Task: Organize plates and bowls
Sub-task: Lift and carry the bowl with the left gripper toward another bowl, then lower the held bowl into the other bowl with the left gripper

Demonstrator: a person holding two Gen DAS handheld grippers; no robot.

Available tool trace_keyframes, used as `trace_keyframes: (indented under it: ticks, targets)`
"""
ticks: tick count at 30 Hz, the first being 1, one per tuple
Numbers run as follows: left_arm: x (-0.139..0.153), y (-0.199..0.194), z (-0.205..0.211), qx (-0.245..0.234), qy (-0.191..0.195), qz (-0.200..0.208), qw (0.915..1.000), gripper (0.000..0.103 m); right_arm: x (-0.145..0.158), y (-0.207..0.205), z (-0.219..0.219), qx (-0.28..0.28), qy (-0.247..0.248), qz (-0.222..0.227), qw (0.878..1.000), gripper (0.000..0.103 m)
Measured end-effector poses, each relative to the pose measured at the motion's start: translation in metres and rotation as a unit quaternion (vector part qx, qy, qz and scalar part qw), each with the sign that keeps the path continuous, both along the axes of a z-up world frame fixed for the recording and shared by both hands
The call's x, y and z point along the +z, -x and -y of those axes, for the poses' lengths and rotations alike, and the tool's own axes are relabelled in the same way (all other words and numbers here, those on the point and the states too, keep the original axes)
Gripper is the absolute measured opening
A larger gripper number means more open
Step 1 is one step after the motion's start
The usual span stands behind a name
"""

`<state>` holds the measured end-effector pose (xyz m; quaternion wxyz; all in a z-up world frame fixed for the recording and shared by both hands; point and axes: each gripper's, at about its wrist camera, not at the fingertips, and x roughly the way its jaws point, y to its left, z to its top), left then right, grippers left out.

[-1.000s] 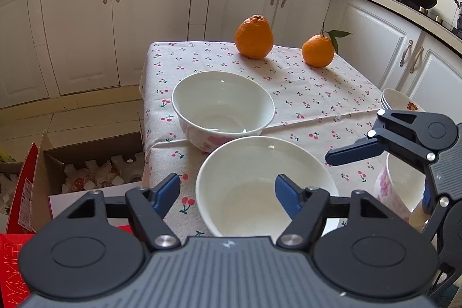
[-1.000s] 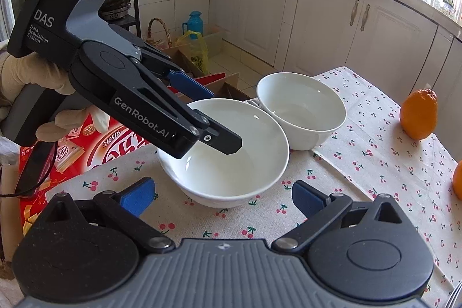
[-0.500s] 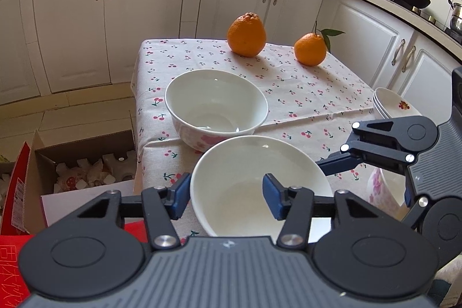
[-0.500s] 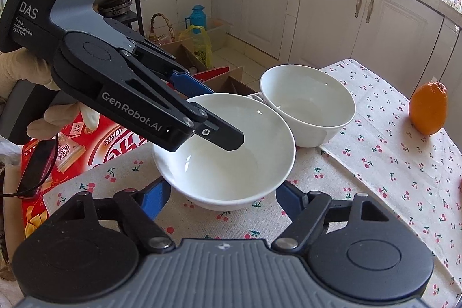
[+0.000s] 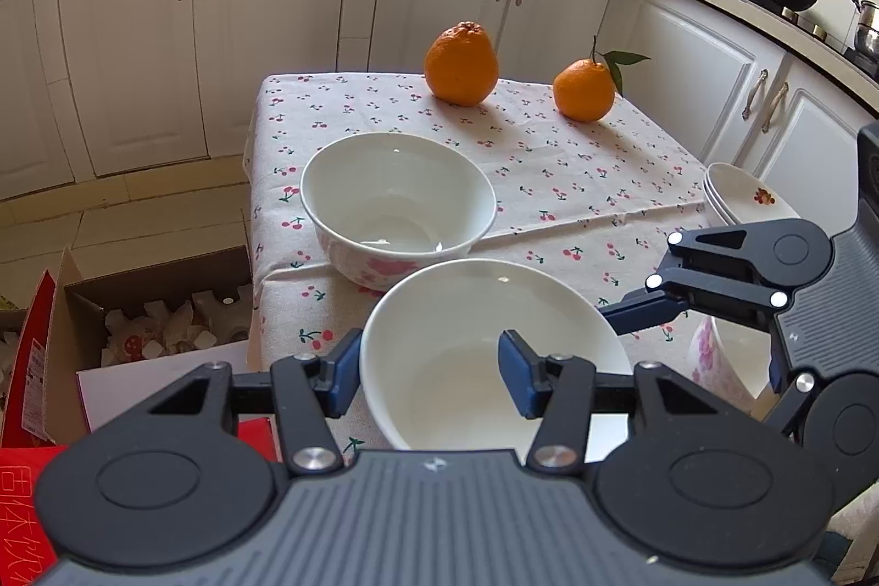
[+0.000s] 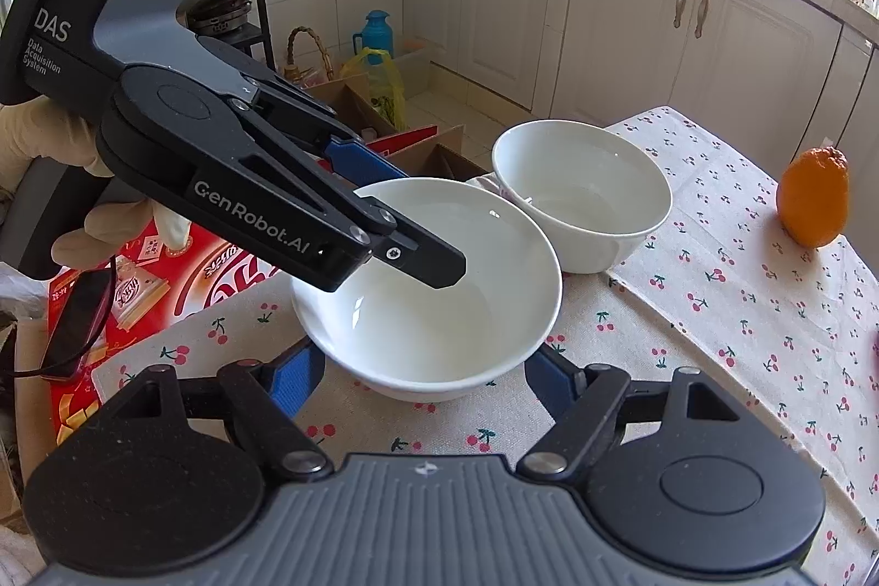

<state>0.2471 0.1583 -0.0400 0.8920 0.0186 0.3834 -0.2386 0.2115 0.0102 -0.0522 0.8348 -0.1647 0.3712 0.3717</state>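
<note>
Where the cherry-print table [image 5: 549,179] fills both views, two white bowls stand on its near-left part, touching or almost so. The far bowl [image 5: 396,207] has a pink pattern on its outer wall; the near bowl [image 5: 489,344] is plain and sits at the table's near edge. A stack of plates [image 5: 736,201] with a small floral mark lies at the right edge, and a further patterned bowl [image 5: 714,355] shows partly behind the right gripper. Two oranges [image 5: 461,64] rest at the far end, well apart from the bowls.

The left gripper [image 5: 434,374] slants downward from the near-left side. It is clamped on the near bowl's rim: one finger [image 6: 423,259] lies inside the bowl, the other blue pad [image 6: 357,160] outside its wall. A gloved hand [image 6: 33,146] grips its handle, at left in the right wrist view.

The right gripper [image 6: 423,374] also slants downward, from the near-right side. Its blue pads straddle the same bowl's whole body, one on each side, pressed to its outer wall. A red box [image 6: 137,267] lies below the table's left edge.
</note>
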Motion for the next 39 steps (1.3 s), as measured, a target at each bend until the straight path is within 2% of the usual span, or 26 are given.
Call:
trace_keyframes:
  ticks: [10, 26, 39]
  targets:
    - [0.019, 0.017, 0.019, -0.015, 0.001, 0.013, 0.9998, 0.052, 0.018, 0.015, 0.022, -0.002, -0.001, 0.011, 1.0, 0.083]
    - [0.05, 0.045, 0.072, -0.05, -0.003, 0.039, 0.998, 0.052, 0.044, 0.052, 0.079, -0.022, -0.018, 0.041, 0.999, 0.083]
    - [0.05, 0.049, 0.121, -0.089, 0.0, 0.04, 0.9952, 0.052, 0.051, 0.071, 0.125, -0.058, -0.018, 0.047, 0.997, 0.083]
